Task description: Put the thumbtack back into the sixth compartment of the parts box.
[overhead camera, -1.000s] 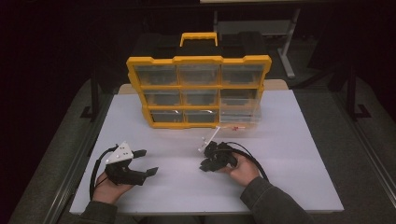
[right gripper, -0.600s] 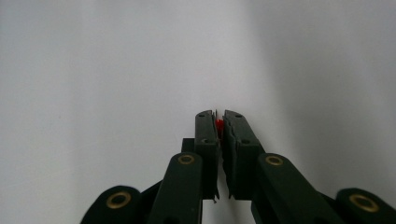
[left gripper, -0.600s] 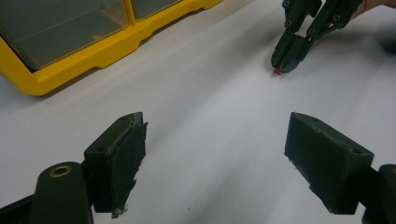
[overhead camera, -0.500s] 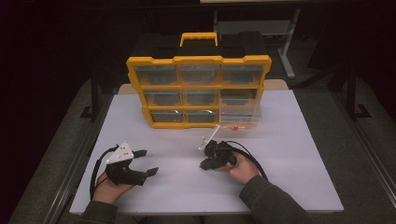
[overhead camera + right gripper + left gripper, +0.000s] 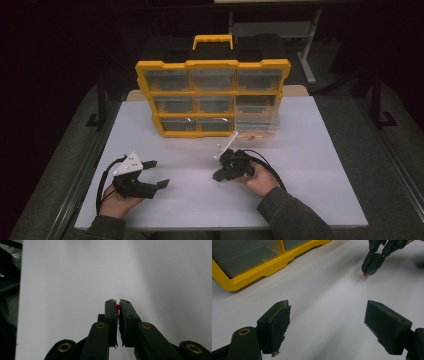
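1 small red piece (image 5: 117, 307), mostly hidden, clamped in right gripper (image 5: 118, 305) jaws that just closed; left gripper (image 5: 325, 322) jaws spread, empty; 1 yellow organizer (image 5: 212, 97) on worktop (image 5: 310, 165).

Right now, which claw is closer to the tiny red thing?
The right claw. It is pinching the tiny red thing between its jaws, at the white table. The left claw sits open, well off to the side, touching nothing.

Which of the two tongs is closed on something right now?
The right tongs, pinched shut on a small red piece above the white table. The left tongs stand wide open with nothing between them.
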Tool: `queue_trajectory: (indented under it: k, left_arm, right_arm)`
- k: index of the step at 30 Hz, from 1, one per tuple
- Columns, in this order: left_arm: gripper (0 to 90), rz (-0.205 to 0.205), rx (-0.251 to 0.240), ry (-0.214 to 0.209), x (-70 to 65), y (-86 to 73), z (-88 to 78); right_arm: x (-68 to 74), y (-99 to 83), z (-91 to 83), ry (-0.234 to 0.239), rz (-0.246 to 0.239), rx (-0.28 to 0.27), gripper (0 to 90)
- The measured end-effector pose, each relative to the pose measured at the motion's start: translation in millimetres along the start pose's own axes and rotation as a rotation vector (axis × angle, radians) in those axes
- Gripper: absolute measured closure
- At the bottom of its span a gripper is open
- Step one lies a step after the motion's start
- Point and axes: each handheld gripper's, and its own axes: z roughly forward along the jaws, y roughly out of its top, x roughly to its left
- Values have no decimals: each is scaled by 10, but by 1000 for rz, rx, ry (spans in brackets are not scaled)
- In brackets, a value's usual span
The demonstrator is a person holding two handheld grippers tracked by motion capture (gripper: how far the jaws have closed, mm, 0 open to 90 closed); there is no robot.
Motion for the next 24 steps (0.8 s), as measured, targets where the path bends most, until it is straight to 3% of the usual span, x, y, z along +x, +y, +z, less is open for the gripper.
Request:
queue_trajectory:
  k: [15,24]
  left_arm:
    - [201,0,-1,0,-4,1,-4]
    - [201,4,-1,1,2,2,-9]
  right_arm:
    - [56,143,-234,54,-16,-26,839]
    - [78,222,-435,78,1,-55,839]
